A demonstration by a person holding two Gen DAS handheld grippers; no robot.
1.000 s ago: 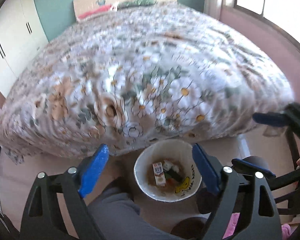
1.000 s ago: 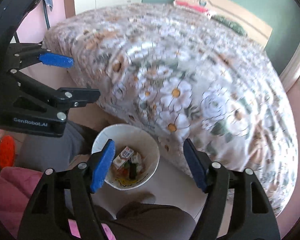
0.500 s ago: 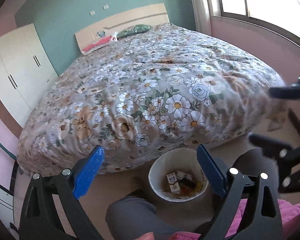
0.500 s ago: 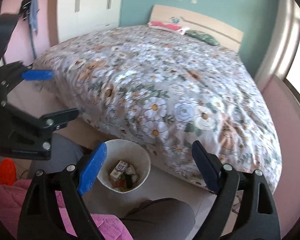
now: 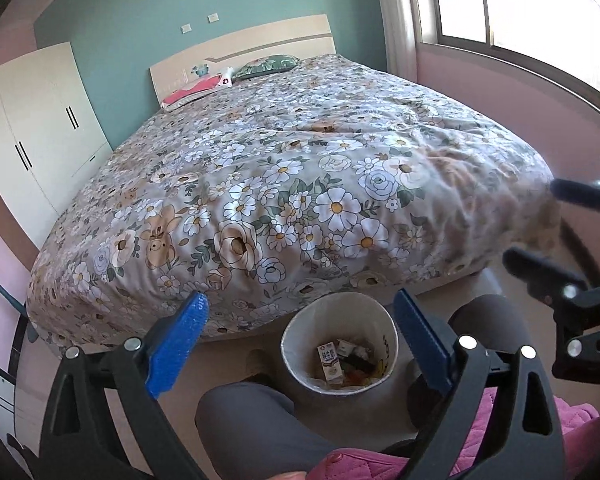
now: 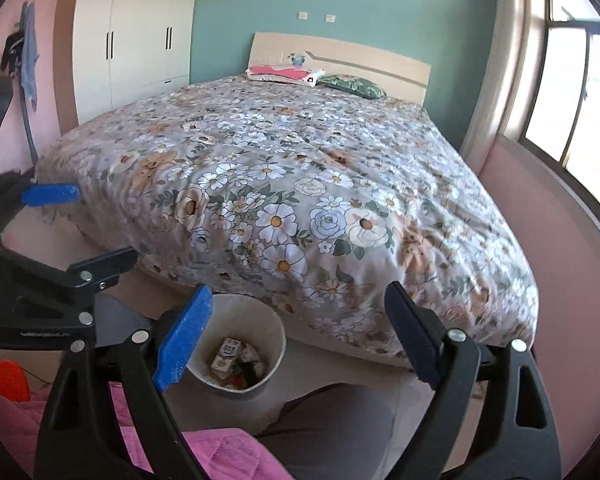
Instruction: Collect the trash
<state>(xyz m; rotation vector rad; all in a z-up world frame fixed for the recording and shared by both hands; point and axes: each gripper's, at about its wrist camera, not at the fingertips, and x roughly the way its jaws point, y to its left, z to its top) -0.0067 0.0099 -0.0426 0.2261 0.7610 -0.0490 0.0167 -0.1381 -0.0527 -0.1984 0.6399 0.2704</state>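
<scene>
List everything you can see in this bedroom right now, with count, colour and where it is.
Round white waste bin: one, on the floor at the bed's foot, holding cartons and wrappers.
Small white milk carton: one, inside the bin.
Floral quilt: one, grey with white and tan flowers, covering the bed.
Pillows: two, pink and green, by the pale wooden headboard.
Cream wardrobe: one, left wall.
Window: one, right wall.
Left gripper: black, blue pads, jaws open, empty.
Right gripper: same, jaws open, empty.

Bin [image 5: 300, 334] before bed [image 5: 284, 168]; trash [image 5: 330, 362] inside
</scene>
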